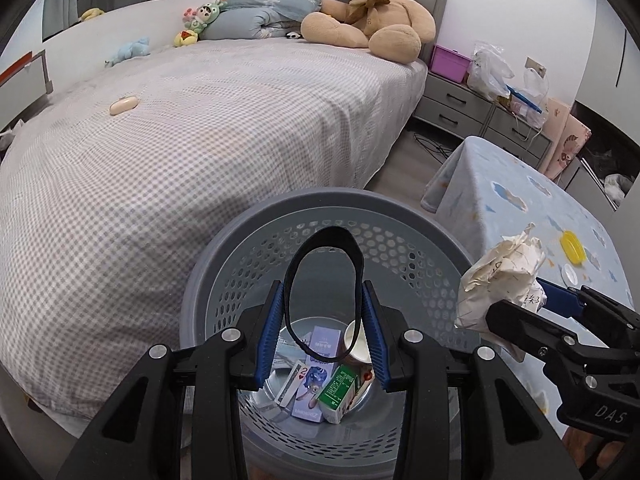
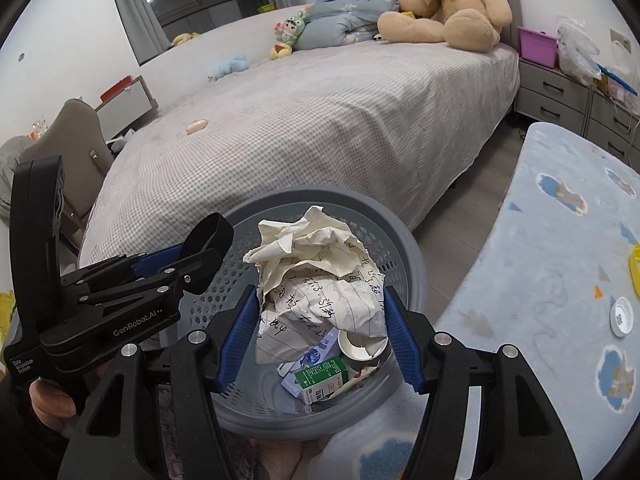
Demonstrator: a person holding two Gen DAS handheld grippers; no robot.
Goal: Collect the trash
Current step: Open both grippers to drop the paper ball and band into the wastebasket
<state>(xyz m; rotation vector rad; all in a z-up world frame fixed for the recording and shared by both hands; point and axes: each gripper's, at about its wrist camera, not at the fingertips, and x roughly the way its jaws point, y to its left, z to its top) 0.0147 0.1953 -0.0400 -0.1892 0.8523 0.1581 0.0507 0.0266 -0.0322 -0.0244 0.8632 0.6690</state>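
**Both loads over the bin — release is the risk**

Left gripper [image 1: 324, 336] is clamped on a black elastic band [image 1: 322, 256], loop standing up between the blue pads, right over the grey perforated bin [image 1: 224, 264]. Right gripper [image 2: 320, 336] is closed on a crumpled paper ball [image 2: 320, 280], written sheet, bulky, filling the jaw gap. In the right wrist view it sits above the bin's opening; in the left wrist view it looks nearer the rim on the table side, so true position is uncertain.

Bin already holds a green carton [image 1: 338, 394], a paper cup [image 1: 356, 338] and cards.

Failure modes, my read:
- Band is thin and springy: could snag on a pad ridge at release and stay hanging.
- Paper ball is light and wide: dropped near the rim, it may bounce off onto the floor or the blue tablecloth [image 1: 520, 200].
- Grippers are close together; releasing both at once risks a knock.

Yellow lid [image 1: 573, 246] and white cap [image 1: 568, 274] are on the table, not yet collected.
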